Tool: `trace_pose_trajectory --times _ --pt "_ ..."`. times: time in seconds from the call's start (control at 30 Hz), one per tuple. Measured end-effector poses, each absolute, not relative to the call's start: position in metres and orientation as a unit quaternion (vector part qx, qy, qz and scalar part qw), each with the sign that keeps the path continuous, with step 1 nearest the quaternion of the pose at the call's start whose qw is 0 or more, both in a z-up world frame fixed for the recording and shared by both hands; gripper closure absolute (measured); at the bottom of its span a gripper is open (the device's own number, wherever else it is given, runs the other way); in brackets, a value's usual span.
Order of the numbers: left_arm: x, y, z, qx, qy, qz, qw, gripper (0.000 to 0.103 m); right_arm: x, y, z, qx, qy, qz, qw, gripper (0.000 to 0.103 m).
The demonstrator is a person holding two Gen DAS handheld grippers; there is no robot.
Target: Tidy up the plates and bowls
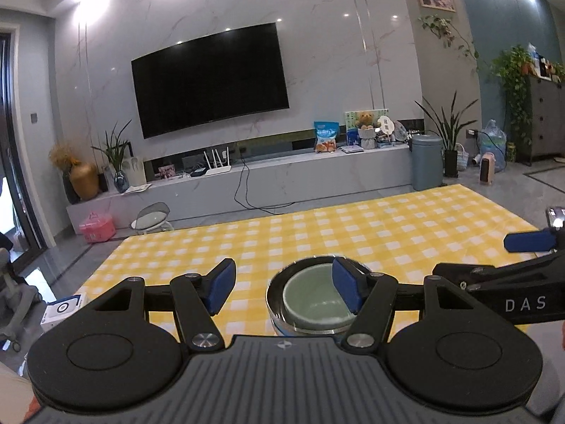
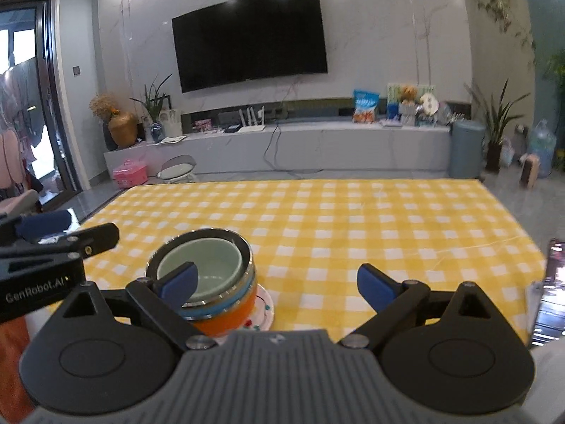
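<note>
Left gripper [image 1: 282,284]: jaws stand wide apart and hold nothing; its right blue pad sits in front of the bowl stack in the lower middle of the left wrist view, and contact cannot be told.
Right gripper [image 2: 277,282]: jaws spread wide with nothing between them; its left blue pad overlaps the stack's near rim in the lower left of the right wrist view.
Green bowl [image 2: 212,265]: pale green, upright, nested at the top of the stack.
Steel bowl [image 2: 243,247]: shiny rim ringing the green bowl.
Blue bowl [image 2: 226,309]: a thin band just under the steel one.
Orange bowl [image 2: 233,321]: lowest bowl of the stack.
Plate [image 2: 265,309]: white with small coloured marks, under the stack.
Tablecloth [image 2: 353,229]: yellow and white check, bare across the middle and right.
Phone [image 2: 549,293]: at the right edge of the frame, screen lit.
</note>
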State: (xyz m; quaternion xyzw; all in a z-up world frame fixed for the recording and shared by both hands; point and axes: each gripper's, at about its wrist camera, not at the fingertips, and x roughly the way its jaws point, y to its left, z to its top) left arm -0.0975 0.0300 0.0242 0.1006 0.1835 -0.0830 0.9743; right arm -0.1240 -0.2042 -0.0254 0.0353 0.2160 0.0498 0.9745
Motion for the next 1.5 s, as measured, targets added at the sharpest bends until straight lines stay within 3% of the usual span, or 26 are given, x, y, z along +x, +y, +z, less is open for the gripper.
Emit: trace_pose_trajectory --times 0.37,0.9,1.5 --pt "-0.09 0.035 -0.005 0.044 0.286 -0.09 0.953 0.026 -0.143 -0.211 -0.022 0.029 0.246 0.061 0.967 0.008" --pt "-0.081 0.031 -0.037 0.085 0.328 -0.07 0.938 0.026 -0.126 -0.197 -0.073 0.024 0.3 0.038 0.953 0.008" --pt "-0.085 0.032 -0.035 0.083 0.325 -0.067 0.94 0.026 -0.126 -0.193 -0.073 0.022 0.295 0.036 0.955 0.008"
